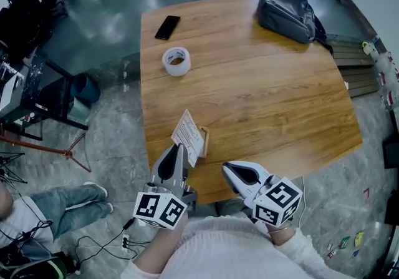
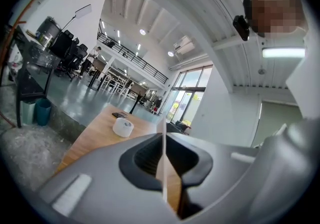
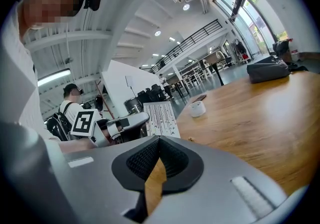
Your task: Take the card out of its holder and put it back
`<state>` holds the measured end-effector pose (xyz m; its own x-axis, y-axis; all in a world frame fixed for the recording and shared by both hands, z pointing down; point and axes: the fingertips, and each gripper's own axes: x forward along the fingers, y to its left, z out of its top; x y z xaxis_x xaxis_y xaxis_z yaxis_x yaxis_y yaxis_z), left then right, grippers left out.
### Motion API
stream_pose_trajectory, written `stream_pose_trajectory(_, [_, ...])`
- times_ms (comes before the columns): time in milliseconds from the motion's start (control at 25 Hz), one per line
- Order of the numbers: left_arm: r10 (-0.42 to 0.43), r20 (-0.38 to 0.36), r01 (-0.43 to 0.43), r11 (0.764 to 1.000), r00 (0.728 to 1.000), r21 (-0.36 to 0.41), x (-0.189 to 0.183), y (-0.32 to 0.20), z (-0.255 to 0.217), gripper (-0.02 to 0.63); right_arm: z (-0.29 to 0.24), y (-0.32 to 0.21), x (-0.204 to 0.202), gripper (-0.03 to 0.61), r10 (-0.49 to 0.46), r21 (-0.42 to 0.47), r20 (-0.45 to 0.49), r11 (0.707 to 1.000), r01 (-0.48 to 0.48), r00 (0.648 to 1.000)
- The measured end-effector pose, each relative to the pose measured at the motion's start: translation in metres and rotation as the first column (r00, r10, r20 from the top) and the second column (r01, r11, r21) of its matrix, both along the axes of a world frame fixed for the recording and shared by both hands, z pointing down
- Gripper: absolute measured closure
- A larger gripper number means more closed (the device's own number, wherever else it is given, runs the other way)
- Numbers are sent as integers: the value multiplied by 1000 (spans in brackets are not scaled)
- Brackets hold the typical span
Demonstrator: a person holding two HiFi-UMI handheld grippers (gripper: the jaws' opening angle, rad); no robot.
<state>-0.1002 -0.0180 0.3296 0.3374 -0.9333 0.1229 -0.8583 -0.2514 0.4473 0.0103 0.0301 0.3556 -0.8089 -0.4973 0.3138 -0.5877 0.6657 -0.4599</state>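
Note:
A white printed card (image 1: 189,137) stands tilted near the table's front edge, and my left gripper (image 1: 179,146) is shut on its near edge. In the left gripper view the card (image 2: 163,133) shows edge-on between the closed jaws. A small wooden holder (image 1: 205,141) lies right beside the card; whether the card's edge sits in its slot I cannot tell. My right gripper (image 1: 225,168) hovers at the table's front edge to the right, shut with nothing in it. From the right gripper view the card (image 3: 160,119) and the left gripper (image 3: 131,124) appear to the left.
On the wooden table (image 1: 268,97) a roll of tape (image 1: 176,60) and a black phone (image 1: 167,27) lie at the far left, and a grey bag (image 1: 288,13) sits at the far right. A person's legs (image 1: 68,203) rest on the floor, lower left.

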Motion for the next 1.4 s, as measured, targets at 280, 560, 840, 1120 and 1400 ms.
stream_pose_trajectory(280, [-37, -9, 37, 997, 999, 64, -6, -14, 4, 592, 12, -1, 2, 580, 7, -30, -2, 1000, -7, 1000])
stream_pose_trajectory(560, [-47, 0, 47, 995, 999, 90, -1, -25, 18, 592, 25, -4, 5, 580, 19, -79, 4, 997, -19, 1000])
stream_pose_trajectory(840, [-84, 24, 82, 991, 996, 102, -7, -27, 26, 592, 36, -3, 5, 580, 22, -111, 10, 994, -21, 1000])
stream_pose_trajectory(1120, [-84, 23, 80, 990, 996, 113, -2, -27, 27, 592, 43, -1, 9, 580, 22, -127, 8, 992, -21, 1000])
stream_pose_trajectory(1400, [-102, 52, 94, 987, 993, 129, -2, -28, 30, 592, 39, -4, 5, 580, -1, -114, -10, 993, 0, 1000])
